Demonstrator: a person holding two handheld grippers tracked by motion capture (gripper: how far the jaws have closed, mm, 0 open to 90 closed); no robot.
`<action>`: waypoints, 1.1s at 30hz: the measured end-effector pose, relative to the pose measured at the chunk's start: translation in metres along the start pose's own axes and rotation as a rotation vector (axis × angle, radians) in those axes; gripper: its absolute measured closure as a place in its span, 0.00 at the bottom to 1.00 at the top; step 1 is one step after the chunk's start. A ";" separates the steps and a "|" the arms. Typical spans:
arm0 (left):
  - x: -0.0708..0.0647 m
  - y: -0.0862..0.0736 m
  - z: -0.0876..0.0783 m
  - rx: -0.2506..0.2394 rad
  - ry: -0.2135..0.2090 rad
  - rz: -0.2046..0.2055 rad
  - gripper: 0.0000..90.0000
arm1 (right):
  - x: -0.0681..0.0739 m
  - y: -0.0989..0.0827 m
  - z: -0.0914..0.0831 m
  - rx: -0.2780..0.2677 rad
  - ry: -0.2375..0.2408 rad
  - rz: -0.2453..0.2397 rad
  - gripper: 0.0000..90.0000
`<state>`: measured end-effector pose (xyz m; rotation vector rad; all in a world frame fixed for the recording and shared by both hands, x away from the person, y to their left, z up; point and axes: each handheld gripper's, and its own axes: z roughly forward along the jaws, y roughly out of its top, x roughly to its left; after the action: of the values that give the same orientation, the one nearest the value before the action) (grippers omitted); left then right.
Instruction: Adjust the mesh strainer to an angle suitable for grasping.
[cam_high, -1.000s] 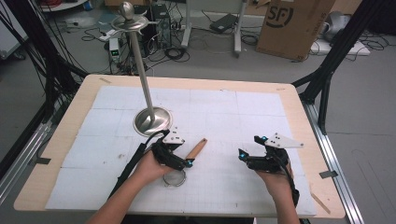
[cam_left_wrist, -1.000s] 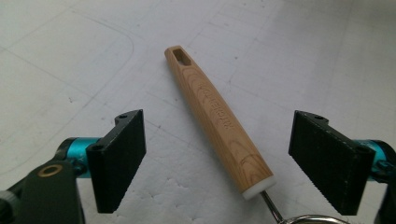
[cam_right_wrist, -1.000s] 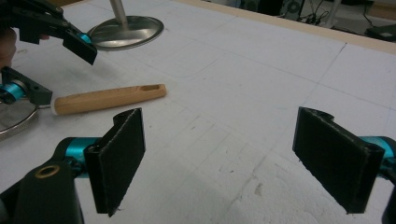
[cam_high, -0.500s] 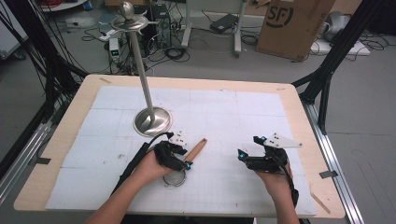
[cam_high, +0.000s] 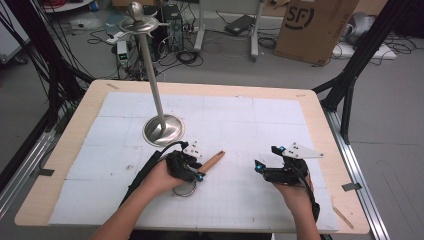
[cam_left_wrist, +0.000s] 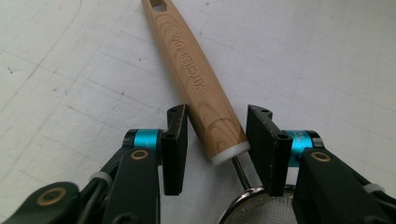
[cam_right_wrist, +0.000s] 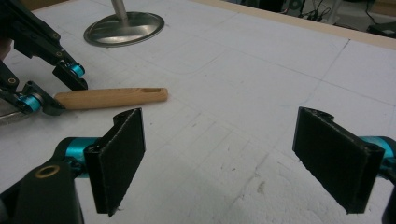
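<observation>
A small strainer lies on the white mat, its wooden handle (cam_high: 212, 161) pointing up and right. The metal rim (cam_high: 185, 190) pokes out under the left hand. In the left gripper view, the handle (cam_left_wrist: 196, 79) runs away from the camera and the mesh bowl (cam_left_wrist: 261, 210) sits at the bottom edge. My left gripper (cam_high: 197, 171) (cam_left_wrist: 217, 126) is open, one jaw on each side of the handle's thick end, low over the mat. My right gripper (cam_high: 266, 158) (cam_right_wrist: 219, 158) is wide open over bare mat with nothing between its jaws. It faces the handle (cam_right_wrist: 109, 98).
A tall metal stand with a round base (cam_high: 163, 129) (cam_right_wrist: 123, 28) rises behind the left hand, its pole leaning up to a knobbed top (cam_high: 137, 15). The wooden table edge (cam_high: 320, 130) frames the mat. Cardboard box and cables lie on the floor beyond.
My left gripper has edged slightly forward along the strainer toward the handle. The right gripper and the strainer have stayed where they were.
</observation>
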<state>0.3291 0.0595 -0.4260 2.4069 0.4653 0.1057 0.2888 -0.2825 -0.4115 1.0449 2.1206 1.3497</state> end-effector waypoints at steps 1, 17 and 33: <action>0.000 0.001 -0.001 0.005 0.001 0.006 0.68 | 0.000 0.000 0.000 0.002 0.000 0.001 0.18; -0.002 0.002 0.002 0.049 -0.025 0.026 0.67 | 0.000 0.000 0.000 0.000 0.000 0.001 0.18; -0.004 0.006 0.001 0.085 -0.035 0.065 0.75 | 0.000 0.000 0.000 -0.001 -0.001 0.002 0.18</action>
<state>0.3271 0.0534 -0.4228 2.5036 0.3830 0.0731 0.2889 -0.2826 -0.4116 1.0465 2.1186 1.3512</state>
